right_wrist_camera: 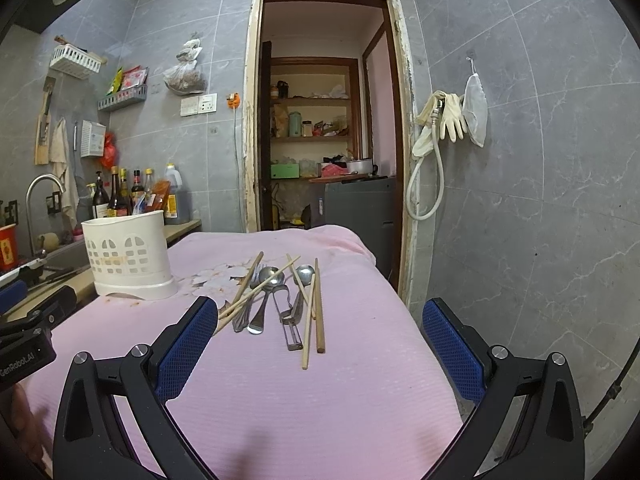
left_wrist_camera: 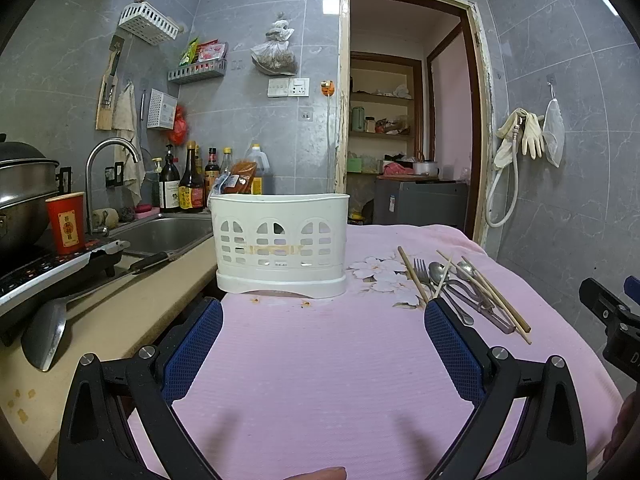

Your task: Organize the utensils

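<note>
Both jaws gape empty; right gripper [right_wrist_camera: 320,320] should pinch one chopstick [right_wrist_camera: 319,304] (outermost, least tangled) for the caddy [right_wrist_camera: 128,256].

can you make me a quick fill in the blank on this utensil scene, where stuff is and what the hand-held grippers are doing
1. The chopsticks, spoons and fork lie loose on a ____ cloth.
2. The white utensil holder stands ____ on the cloth, apart from the pile.
3. Both the left hand-held gripper and the right hand-held gripper are ____ and hold nothing.
4. Beyond the holder, a row of sauce bottles stands by the ____.

Missing words: pink; upright; open; sink
</note>
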`<state>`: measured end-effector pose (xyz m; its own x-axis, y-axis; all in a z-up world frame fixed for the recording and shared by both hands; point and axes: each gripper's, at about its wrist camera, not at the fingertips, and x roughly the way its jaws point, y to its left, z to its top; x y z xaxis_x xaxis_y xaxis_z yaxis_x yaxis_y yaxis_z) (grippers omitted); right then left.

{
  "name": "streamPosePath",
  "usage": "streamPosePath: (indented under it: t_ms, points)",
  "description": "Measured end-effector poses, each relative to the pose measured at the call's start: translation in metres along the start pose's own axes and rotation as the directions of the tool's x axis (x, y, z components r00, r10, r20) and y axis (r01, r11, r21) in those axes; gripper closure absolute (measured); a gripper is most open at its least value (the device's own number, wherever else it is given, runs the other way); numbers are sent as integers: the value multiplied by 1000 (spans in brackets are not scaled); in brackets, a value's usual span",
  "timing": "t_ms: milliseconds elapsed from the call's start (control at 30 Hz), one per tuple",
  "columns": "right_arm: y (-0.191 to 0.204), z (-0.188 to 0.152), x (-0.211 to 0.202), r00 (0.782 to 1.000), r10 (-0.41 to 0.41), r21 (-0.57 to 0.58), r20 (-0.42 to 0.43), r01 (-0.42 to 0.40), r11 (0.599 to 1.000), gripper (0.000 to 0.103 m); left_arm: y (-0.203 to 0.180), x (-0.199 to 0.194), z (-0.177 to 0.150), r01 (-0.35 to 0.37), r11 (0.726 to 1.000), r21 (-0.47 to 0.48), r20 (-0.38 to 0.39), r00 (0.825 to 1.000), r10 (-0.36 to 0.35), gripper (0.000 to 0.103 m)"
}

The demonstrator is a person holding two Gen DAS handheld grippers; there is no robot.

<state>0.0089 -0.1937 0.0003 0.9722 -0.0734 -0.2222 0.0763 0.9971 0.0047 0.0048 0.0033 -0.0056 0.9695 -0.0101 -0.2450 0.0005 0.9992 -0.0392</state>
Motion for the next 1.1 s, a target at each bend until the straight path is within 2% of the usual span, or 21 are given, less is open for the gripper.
streamPosePath:
  t_ms: [1100]
  points:
    - [1,-1,-1,1000,9,-8,-7,-9,1000,0,2,-3,-2,2,1000,-1,-2,1000,-2,4]
